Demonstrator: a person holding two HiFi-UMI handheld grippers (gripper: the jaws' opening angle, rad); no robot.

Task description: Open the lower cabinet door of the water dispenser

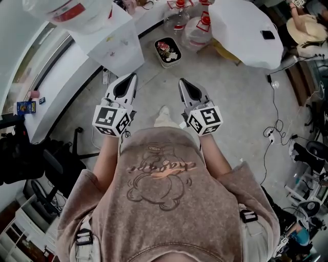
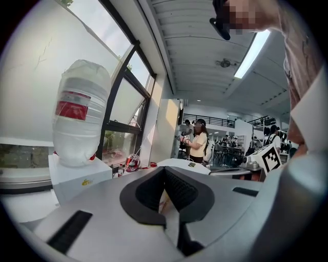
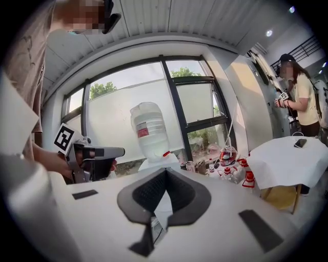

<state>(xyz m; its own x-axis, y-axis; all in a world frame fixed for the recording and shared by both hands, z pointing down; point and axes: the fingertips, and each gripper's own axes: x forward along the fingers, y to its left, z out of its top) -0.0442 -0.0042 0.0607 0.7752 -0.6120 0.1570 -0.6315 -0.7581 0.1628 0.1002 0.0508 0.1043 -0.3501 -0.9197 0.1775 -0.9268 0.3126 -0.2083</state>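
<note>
The water dispenser [image 1: 115,43] is a white box with an upturned clear bottle [image 1: 66,10] on top, at the upper left of the head view. Its lower cabinet door is hidden in every view. My left gripper [image 1: 130,78] and right gripper [image 1: 182,82] are held side by side over the floor, both pointing ahead, short of the dispenser and touching nothing. Both are shut and empty. In the left gripper view the bottle [image 2: 79,117] stands at the left, beyond the shut jaws [image 2: 165,171]. In the right gripper view the bottle [image 3: 149,130] rises straight ahead, above the jaws [image 3: 165,171].
Red-capped water jugs [image 1: 197,25] and a dark tray of small things [image 1: 168,51] sit on the floor ahead. A white-covered table [image 1: 246,30] stands at the upper right. Cables [image 1: 277,128] trail at the right, an office chair [image 1: 51,169] at the left. Another person [image 3: 302,97] stands beyond the table.
</note>
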